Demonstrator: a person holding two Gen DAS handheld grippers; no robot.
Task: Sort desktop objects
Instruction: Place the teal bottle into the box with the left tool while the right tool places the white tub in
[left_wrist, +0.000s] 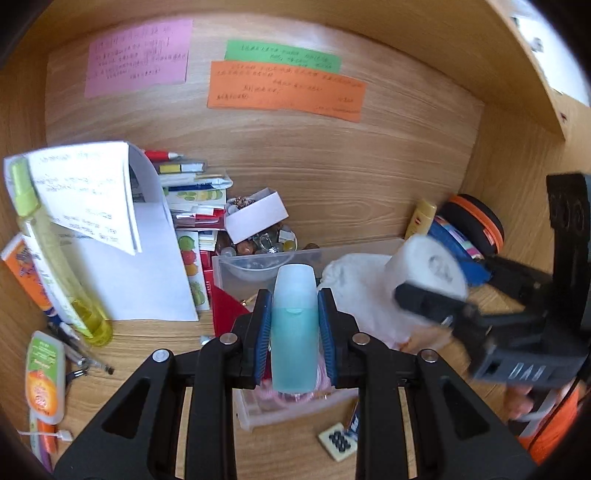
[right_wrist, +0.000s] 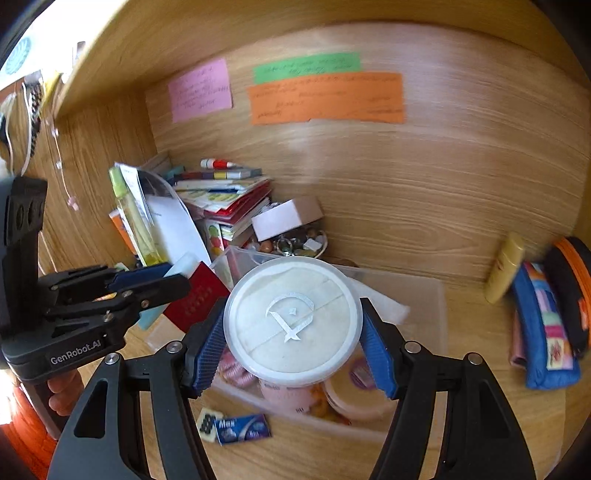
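My left gripper (left_wrist: 294, 328) is shut on a pale blue bottle (left_wrist: 294, 332) with a frosted cap, held upright above the clear plastic bin (left_wrist: 229, 266). My right gripper (right_wrist: 293, 341) is shut on a round white-lidded jar (right_wrist: 293, 321), its blue pads pressing both sides, held over the same bin (right_wrist: 428, 295). In the left wrist view the right gripper (left_wrist: 428, 295) appears at the right with the white jar (left_wrist: 428, 266). The right wrist view shows the left gripper (right_wrist: 162, 284) at the left, holding the blue bottle (right_wrist: 181, 267).
A stack of books and papers (left_wrist: 192, 206), a white sheet (left_wrist: 140, 266) and a yellow spray bottle (left_wrist: 55, 266) stand at the left. A bowl of trinkets (left_wrist: 258, 240) with a white box (left_wrist: 256, 214) sits behind the bin. A yellow tube (right_wrist: 506, 269) and pouches (right_wrist: 543, 325) lie right. Coloured notes (left_wrist: 284, 88) hang on the back wall.
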